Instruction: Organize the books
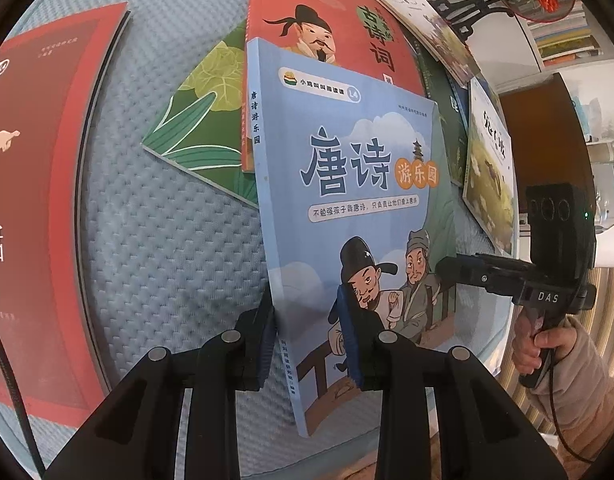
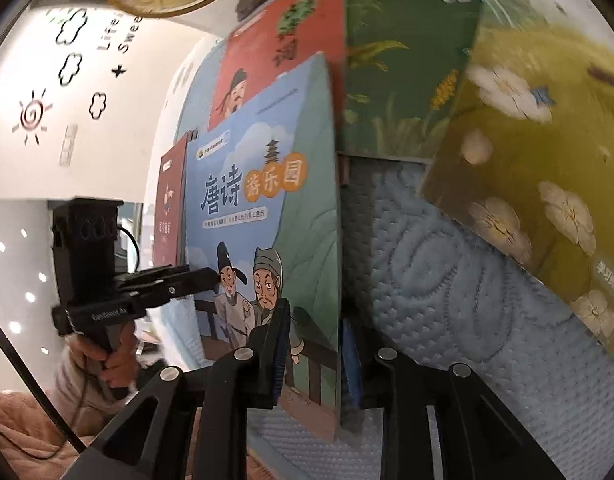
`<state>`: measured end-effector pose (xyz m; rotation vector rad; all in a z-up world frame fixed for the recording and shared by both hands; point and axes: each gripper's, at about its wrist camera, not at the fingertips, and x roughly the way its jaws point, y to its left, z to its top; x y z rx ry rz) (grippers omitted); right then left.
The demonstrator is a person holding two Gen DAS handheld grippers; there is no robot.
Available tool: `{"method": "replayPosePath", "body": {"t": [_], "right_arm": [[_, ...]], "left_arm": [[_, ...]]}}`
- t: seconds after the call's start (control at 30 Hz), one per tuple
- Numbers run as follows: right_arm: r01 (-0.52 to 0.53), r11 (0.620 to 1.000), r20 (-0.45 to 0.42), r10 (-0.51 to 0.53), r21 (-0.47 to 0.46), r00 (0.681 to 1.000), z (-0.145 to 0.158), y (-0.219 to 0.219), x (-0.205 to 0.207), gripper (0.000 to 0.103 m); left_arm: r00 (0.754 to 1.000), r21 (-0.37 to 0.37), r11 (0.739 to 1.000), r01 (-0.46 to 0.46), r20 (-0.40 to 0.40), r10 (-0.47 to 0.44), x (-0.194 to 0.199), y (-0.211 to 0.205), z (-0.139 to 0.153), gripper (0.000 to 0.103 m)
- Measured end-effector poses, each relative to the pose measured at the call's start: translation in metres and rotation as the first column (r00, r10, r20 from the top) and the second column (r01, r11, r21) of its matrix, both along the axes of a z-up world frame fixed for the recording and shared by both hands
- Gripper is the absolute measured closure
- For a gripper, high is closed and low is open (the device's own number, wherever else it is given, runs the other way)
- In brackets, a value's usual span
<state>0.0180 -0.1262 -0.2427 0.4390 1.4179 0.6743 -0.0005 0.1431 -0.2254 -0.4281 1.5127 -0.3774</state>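
- Thin light-blue paperback picture book (image 1: 359, 208) with two cartoon men on the cover, held upright at frame centre in both views, over a quilted pale-blue mattress pad (image 1: 167, 248).
- Likely light and floppy, glossy cover probably a bit slick; best gripped near the spine edge and the opposite long edge, low down, to stop sagging or twisting.
- Left claw (image 1: 313, 344) clenched on the book at its spine edge, blue pads either side of the cover.
- Right claw (image 2: 319, 352) clamped on the opposite edge, one pad on the cover, the other behind.
- Just behind: red-orange book (image 1: 347, 12) with a moustached figure, overlapping a green leaf-pattern book (image 1: 195, 120).
- Far left of the left-wrist view: large dark-red book (image 1: 39, 200) lying flat.
- Right side: yellow-green flowered book (image 2: 539, 128) tilted nearby, likely in the way of a swing to that side.
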Motion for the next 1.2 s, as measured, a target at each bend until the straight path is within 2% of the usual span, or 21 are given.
{"method": "replayPosePath", "body": {"t": [0.07, 0.13, 0.23, 0.33, 0.5, 0.7, 0.83, 0.97, 1.2], "right_arm": [[0.029, 0.999, -0.007, -0.029, 0.02, 1.0, 0.0, -0.004, -0.002, 0.081], [0.026, 0.999, 0.019, -0.027, 0.033, 0.999, 0.007, -0.004, -0.007, 0.084], [0.011, 0.998, 0.056, -0.015, 0.069, 0.998, 0.022, -0.002, -0.017, 0.088], [-0.017, 0.999, 0.102, 0.013, 0.04, 0.995, 0.037, 0.005, -0.025, 0.088], [-0.031, 0.999, 0.137, 0.025, 0.044, 0.99, 0.047, 0.011, -0.034, 0.088], [-0.058, 0.998, 0.184, 0.053, 0.022, 0.982, 0.059, 0.024, -0.041, 0.088], [-0.067, 0.997, 0.197, 0.061, 0.027, 0.978, 0.068, 0.028, -0.04, 0.088], [-0.08, 0.996, 0.224, 0.072, 0.026, 0.972, 0.076, 0.038, -0.042, 0.088], [-0.097, 0.995, 0.262, 0.087, 0.028, 0.961, 0.09, 0.055, -0.039, 0.088]], "left_arm": [[1.0, 0.004, 1.0, -0.004, -0.003, 0.004, 0.0, 0.0, 0.0, 0.074], [1.0, 0.04, 0.999, 0.008, 0.001, -0.008, 0.0, -0.005, 0.005, 0.076], [0.997, 0.118, 0.991, 0.059, 0.037, -0.063, -0.002, -0.016, 0.019, 0.077], [0.989, 0.174, 0.978, 0.111, 0.077, -0.126, -0.006, -0.024, 0.032, 0.077], [0.986, 0.173, 0.978, 0.117, 0.094, -0.135, -0.006, -0.02, 0.041, 0.078], [0.974, 0.219, 0.963, 0.158, 0.125, -0.188, -0.011, -0.025, 0.054, 0.079], [0.971, 0.217, 0.965, 0.149, 0.15, -0.184, -0.013, -0.02, 0.063, 0.079], [0.957, 0.263, 0.953, 0.148, 0.205, -0.205, -0.016, -0.017, 0.08, 0.079], [0.95, 0.258, 0.958, 0.124, 0.247, -0.19, -0.013, 0.007, 0.096, 0.079]]}}
